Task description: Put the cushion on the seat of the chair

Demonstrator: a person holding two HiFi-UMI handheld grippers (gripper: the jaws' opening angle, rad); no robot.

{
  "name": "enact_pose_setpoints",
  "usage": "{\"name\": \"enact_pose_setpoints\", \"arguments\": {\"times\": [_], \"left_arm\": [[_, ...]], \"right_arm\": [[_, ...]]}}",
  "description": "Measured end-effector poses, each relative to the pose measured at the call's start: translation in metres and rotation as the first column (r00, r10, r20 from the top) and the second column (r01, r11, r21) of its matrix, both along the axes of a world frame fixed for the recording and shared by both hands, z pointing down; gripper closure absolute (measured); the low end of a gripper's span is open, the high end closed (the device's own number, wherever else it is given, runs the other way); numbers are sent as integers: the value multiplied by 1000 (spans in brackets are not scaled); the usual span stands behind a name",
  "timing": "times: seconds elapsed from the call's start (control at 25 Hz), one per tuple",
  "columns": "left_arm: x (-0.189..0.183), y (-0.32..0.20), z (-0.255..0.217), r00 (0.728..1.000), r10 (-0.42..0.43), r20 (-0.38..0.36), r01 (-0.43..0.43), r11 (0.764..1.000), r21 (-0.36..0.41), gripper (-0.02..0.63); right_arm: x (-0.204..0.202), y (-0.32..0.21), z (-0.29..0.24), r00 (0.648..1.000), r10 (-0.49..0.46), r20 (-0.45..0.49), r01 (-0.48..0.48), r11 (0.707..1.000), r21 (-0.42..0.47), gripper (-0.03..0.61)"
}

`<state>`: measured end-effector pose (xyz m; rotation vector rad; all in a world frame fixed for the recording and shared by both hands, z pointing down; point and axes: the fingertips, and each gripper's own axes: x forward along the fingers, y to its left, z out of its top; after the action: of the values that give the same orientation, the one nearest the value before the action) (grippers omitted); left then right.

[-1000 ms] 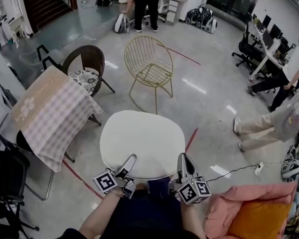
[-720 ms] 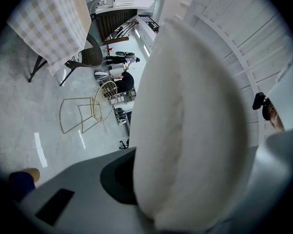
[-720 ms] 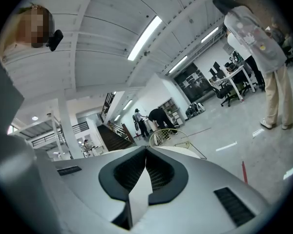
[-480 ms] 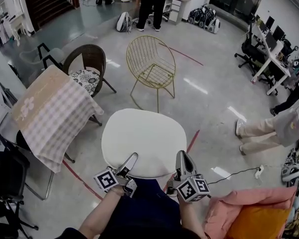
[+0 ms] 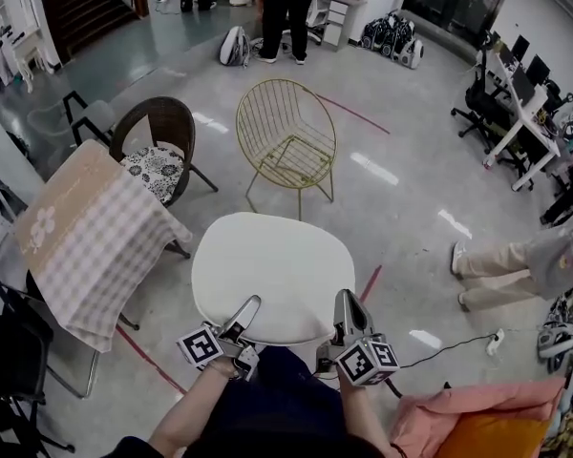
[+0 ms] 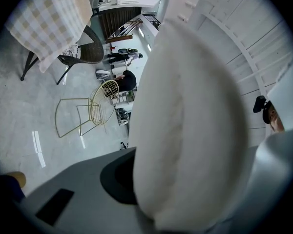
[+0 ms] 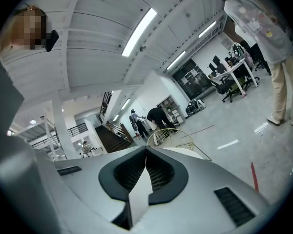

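Cushion (image 5: 272, 273), white and rounded, is held level in the air in front of the person. The left gripper (image 5: 246, 308) is clamped on its near edge at about 7 o'clock and the right gripper (image 5: 348, 305) is pinched on a thin fold at about 5 o'clock. From the grippers the gold wire chair (image 5: 288, 132) stands at 12 o'clock, well apart, its bare seat facing them. Neither hand is clearly nearer, so the carry probably runs straight ahead.
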<state>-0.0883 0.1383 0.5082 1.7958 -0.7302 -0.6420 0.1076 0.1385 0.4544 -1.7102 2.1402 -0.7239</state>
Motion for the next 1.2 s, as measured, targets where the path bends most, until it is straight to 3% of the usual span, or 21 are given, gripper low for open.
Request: {"name": "enact_pose_setpoints", "arguments": {"times": [0.64, 0.88, 1.04, 1.2], "left_arm": [[19, -112, 18, 999, -34, -19, 34, 999, -13, 551], [35, -118, 27, 997, -51, -60, 46, 995, -89, 551], [41, -121, 23, 999, -37, -35, 35, 998, -57, 551], [43, -121, 29, 996, -58, -63, 52, 994, -98, 551]], "right_arm": [[24, -95, 17, 1000, 10, 11, -10, 1000, -26, 563], [33, -105, 10, 999, 29, 24, -28, 999, -35, 563], [34, -104, 11, 1000, 10, 22, -10, 999, -36, 563], [39, -103, 17, 999, 22, 41, -20, 998, -56, 563]]}}
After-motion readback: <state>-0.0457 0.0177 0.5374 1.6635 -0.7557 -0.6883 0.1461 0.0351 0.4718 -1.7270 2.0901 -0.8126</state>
